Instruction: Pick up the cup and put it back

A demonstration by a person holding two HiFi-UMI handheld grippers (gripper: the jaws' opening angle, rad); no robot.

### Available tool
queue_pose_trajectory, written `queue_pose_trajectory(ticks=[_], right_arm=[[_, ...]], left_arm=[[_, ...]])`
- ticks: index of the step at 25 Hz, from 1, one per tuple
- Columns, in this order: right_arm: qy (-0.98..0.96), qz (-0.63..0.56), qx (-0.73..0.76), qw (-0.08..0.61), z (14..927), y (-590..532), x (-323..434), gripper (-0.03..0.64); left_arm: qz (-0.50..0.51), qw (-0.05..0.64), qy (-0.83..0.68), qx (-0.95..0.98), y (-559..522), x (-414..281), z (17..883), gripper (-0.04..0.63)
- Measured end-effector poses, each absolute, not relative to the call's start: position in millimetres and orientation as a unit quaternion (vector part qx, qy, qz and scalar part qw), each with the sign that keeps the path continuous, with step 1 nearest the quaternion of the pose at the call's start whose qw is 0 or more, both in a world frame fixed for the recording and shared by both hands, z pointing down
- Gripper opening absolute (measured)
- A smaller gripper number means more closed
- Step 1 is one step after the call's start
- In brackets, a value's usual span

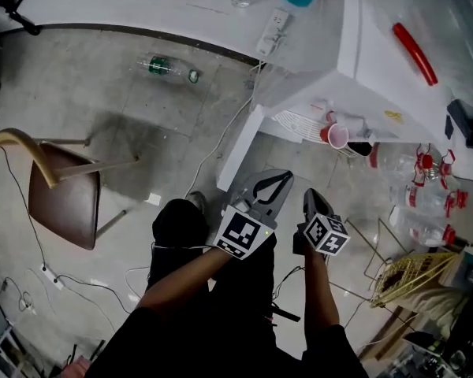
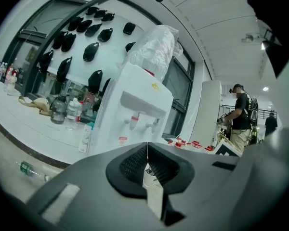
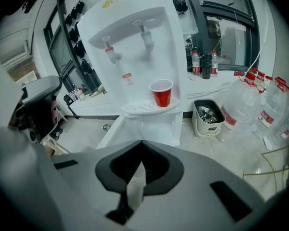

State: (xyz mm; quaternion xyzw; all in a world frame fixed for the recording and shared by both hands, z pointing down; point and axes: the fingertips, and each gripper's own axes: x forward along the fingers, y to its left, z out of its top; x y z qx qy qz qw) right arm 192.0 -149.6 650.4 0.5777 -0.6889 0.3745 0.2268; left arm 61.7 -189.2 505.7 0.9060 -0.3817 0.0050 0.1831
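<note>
Cup (image 3: 161,93), red, upright on the drip tray (image 3: 147,108) of the white water dispenser (image 3: 135,47), at 12 o'clock in the right gripper view, well apart from both tools. Right tool (image 3: 141,147) with jaws pressed together on nothing. Left tool (image 2: 147,147) likewise closed and empty, facing the dispenser's taps. In the head view, both tools side by side near centre; cup at 1 o'clock from them, brown chair (image 1: 59,195) at 9 o'clock, plastic bottle (image 1: 167,68) on the floor at 11 o'clock, red-capped water jugs (image 1: 426,199) at 3 o'clock.
</note>
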Motion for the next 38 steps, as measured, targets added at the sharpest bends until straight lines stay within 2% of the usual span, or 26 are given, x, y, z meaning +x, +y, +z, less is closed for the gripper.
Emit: queue_pose_trajectory(ticks=[5,17,25,38], right_arm=[[-0.689,0.389,0.556,0.254,584,-121,183,-0.005],[-0.71,0.395,0.539,0.222,365,-56,199,-0.005],[-0.728,0.383,0.539,0.182,255,-19,210,-0.005],[-0.774,0.226,0.585,0.088,62,-18,177,-0.005]], left_arm=[[0.019,0.178,-0.39,0.903,-166,58,422,0.008],[0.04,0.212,-0.458,0.863,-75,54,231,0.008],[0.048,0.179,-0.465,0.866,-40,65,137,0.007],[0.02,0.09,-0.442,0.893,-23,25,17,0.008]])
